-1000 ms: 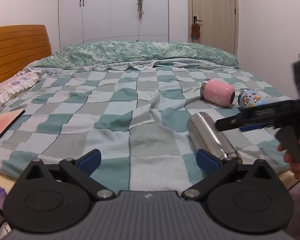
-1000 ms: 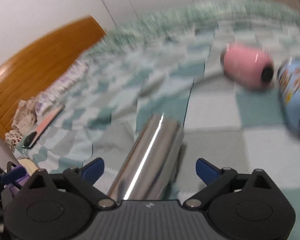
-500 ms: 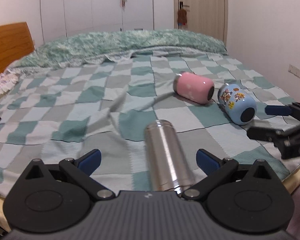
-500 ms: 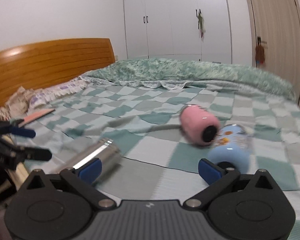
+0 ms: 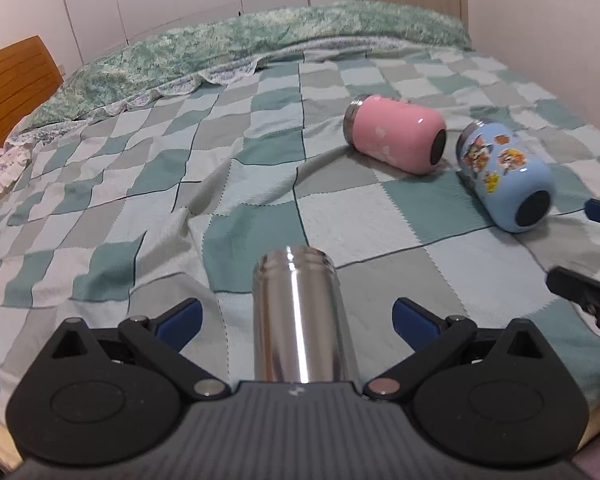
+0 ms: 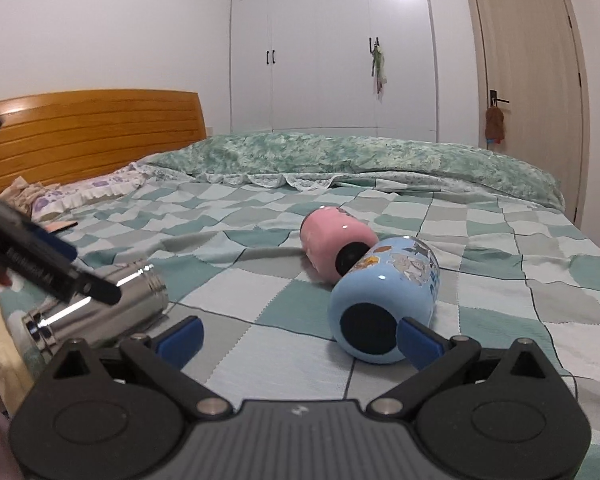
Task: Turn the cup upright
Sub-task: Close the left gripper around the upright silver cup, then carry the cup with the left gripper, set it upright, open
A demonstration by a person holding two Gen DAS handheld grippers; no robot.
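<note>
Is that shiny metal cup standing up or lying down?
Lying down. The steel cup rests on its side on the checkered blanket, between the open left gripper's fingers.

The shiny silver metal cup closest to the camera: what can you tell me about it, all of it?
The shiny silver metal cup is a plain steel-looking cylinder with ridged bands at both ends. It lies on its side on the green-and-grey checked blanket, not upright, near the bed's front edge. It sits between the wide-open blue-tipped fingers of the left gripper, which do not appear to touch it. It lies apart from the other cups.
</note>
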